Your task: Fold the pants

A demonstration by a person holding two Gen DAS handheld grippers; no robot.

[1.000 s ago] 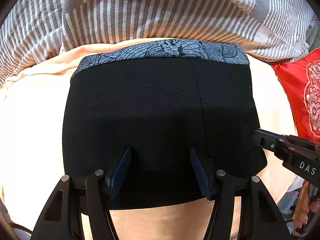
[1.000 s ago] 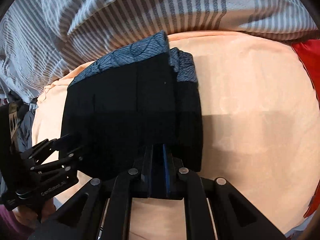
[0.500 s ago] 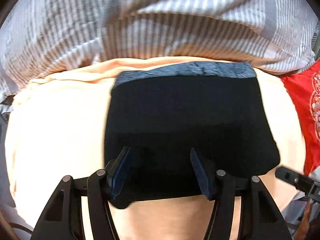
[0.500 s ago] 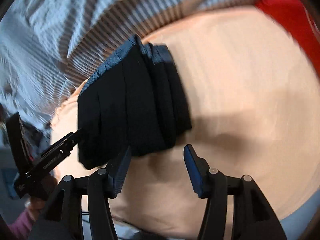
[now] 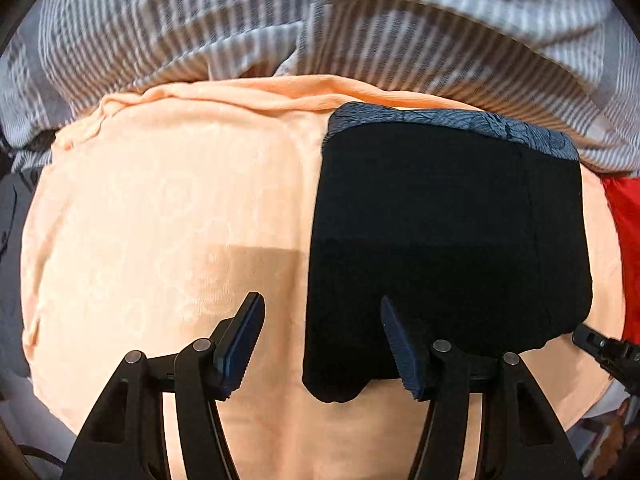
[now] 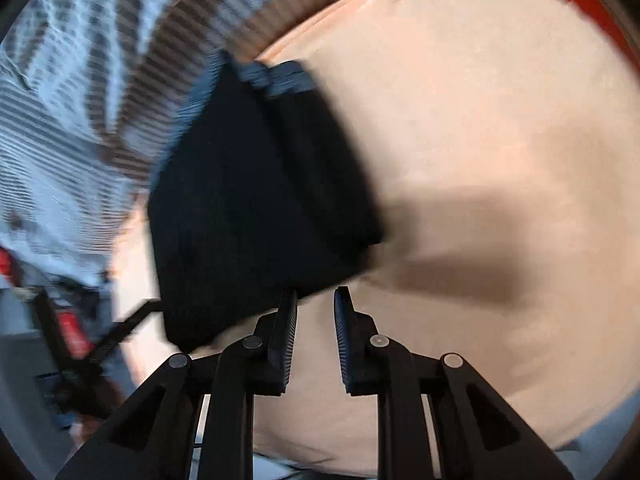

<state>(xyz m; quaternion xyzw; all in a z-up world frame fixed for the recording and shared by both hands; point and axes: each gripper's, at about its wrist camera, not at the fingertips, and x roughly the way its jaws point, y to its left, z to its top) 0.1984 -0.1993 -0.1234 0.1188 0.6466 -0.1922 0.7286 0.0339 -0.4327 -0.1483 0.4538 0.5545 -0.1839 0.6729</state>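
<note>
A: Since a second ago the left gripper (image 5: 322,334) is sitting further to the left, so the folded pants (image 5: 448,240) are now filling the right half of its view instead of the middle. And the right gripper (image 6: 316,330), which was pinched shut at the pants' near edge, has let go and is narrowing again after springing wide.

B: How are the jaws standing now?

A: The left ones are spread wide and gripping nothing; the ribbed blue pad of the right-hand finger (image 5: 400,344) is hovering over the pants' near left corner, and the other finger is over bare sheet. The right gripper's fingers are standing a narrow gap apart, empty, just in front of the pants' near edge (image 6: 256,200).

B: And the pants themselves?

A: They are lying as a thick, squarish black stack with rounded near corners, matte and smooth, on the peach sheet (image 5: 168,208). A blue-grey patterned waistband (image 5: 452,120) is running along the far edge. In the right view, which is motion-blurred, the stacked layers are showing along the side.

B: Beyond that?

A: A rumpled grey-and-white striped blanket (image 5: 280,20) is heaped behind, and a red cloth (image 5: 626,240) is peeking in at the right. The sheet is showing a faint woven pattern.
</note>
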